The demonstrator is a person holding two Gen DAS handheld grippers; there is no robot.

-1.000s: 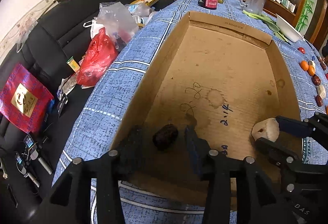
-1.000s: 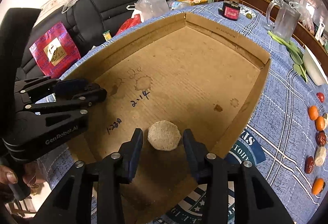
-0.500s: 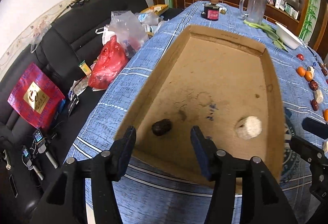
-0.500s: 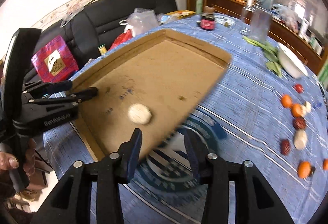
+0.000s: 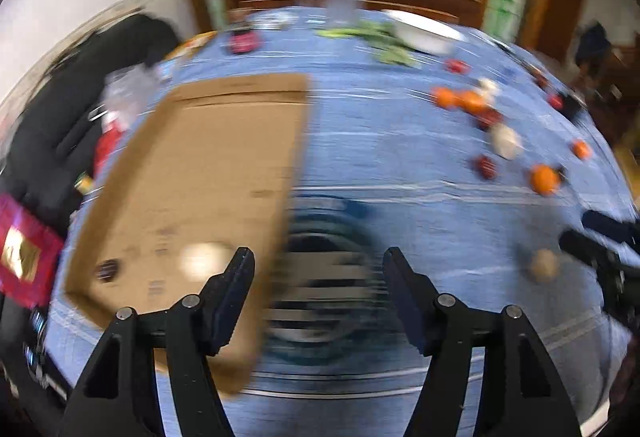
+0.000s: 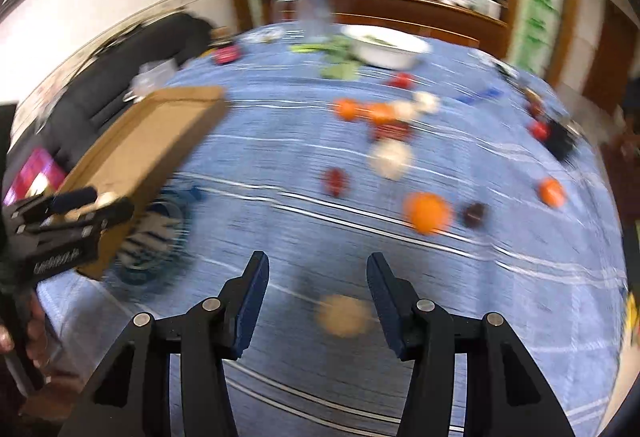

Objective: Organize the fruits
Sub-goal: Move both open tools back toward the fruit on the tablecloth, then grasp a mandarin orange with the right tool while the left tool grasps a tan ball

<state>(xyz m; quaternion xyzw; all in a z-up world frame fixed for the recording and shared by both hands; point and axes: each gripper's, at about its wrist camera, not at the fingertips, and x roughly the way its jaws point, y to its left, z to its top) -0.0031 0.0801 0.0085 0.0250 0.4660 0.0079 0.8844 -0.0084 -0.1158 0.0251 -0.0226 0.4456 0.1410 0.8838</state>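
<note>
Both views are motion-blurred. The cardboard tray lies on the blue tablecloth and holds a dark fruit and a pale round fruit. Loose fruits lie to the right: oranges, dark red ones and pale ones. My left gripper is open and empty beside the tray's right wall. My right gripper is open over a tan round fruit that lies on the cloth between its fingers; that fruit also shows in the left wrist view.
A white bowl with greens and a glass jug stand at the table's far end. A black sofa with bags runs along the left. A round blue print marks the cloth by the tray.
Both grippers have let go of their fruits in the tray, pulled back and swung right toward the loose fruits. The right gripper now hovers over a tan fruit.
</note>
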